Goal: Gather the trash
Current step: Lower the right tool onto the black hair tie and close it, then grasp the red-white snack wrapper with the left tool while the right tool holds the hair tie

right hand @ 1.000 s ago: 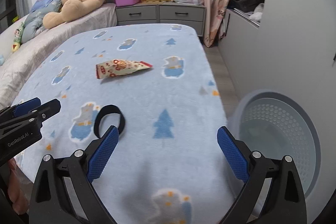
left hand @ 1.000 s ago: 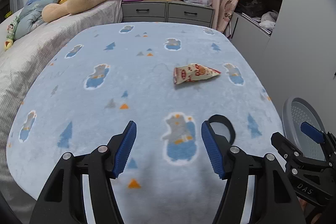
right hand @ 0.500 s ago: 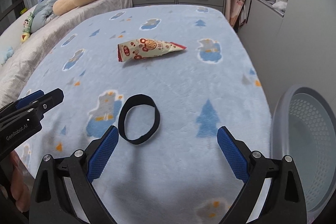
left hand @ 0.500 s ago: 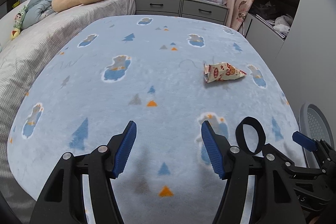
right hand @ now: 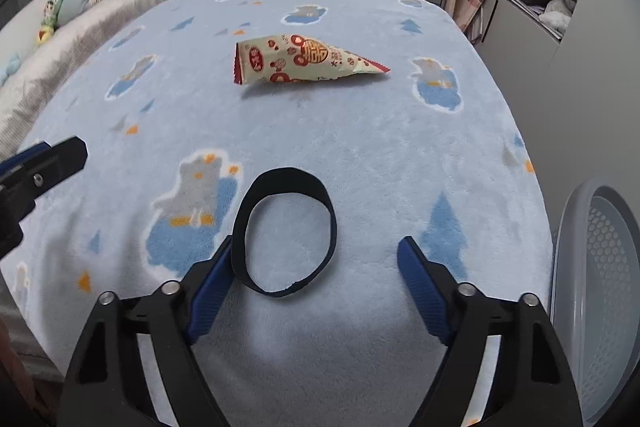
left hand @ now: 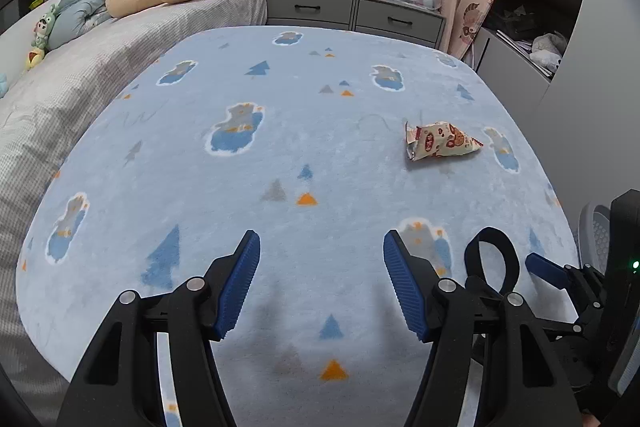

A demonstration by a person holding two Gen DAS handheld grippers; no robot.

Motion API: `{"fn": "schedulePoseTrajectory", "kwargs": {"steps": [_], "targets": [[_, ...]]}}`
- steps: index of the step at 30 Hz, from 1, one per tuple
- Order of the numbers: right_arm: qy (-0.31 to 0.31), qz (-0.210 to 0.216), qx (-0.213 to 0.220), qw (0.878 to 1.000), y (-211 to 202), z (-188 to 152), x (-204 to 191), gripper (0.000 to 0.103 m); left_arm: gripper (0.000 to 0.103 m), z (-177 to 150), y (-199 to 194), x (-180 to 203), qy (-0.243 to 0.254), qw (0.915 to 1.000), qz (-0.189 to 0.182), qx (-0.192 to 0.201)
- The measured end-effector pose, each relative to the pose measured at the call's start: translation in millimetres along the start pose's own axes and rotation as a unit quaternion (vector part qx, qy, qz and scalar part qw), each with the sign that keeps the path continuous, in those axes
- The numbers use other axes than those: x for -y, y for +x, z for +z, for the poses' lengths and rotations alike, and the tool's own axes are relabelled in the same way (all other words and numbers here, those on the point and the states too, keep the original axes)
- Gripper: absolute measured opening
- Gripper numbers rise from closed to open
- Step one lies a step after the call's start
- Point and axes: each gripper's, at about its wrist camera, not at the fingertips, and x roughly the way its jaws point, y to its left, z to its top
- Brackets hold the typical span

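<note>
1. Right wrist view: the right gripper [right hand: 316, 287] is closing around the black band [right hand: 285, 231], which lies flat on the blanket [right hand: 380, 155] at lower centre of the frame. The band sits between the jaws but off to the left; the left pad looks to touch its left edge, while the right pad stands clear of it.
2. To do this well, I would centre the jaws over one side of the loop and press the tips into the soft pile, since a thin band can slip under the pads.
3. The wrapper [right hand: 304, 63] lies at upper centre, well apart from the band; the bin [right hand: 600, 291] is cut off at the right edge.
4. Hard to tell here: whether the left pad truly presses the band or only overlaps it.
5. Left wrist view: the left gripper [left hand: 320, 279] hangs half spread over bare blanket, empty.
6. The band [left hand: 492, 259] shows at lower right, partly hidden behind the left gripper's right finger; the wrapper [left hand: 440, 145] lies at mid right.
7. The right gripper is mostly cut off at the lower right edge, and only a sliver of the bin shows behind it.
</note>
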Motion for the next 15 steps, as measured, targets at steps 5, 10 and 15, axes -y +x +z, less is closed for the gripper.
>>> {"fn": "schedulePoseTrajectory", "kwargs": {"steps": [5,10,15], "targets": [[-0.008,0.005,0.007,1.0,-2,0,-4,0.06,0.062,0,2,-2,-0.004,1.0,-0.003,-0.004],[-0.017,0.012,0.009,1.0,-6,0,-8,0.026,0.062,0,4,-1,-0.004,0.9999,-0.011,-0.009],[0.005,0.027,0.007,1.0,-11,1,4,0.011,0.062,0,6,6,0.001,0.9997,-0.022,-0.011]]}}
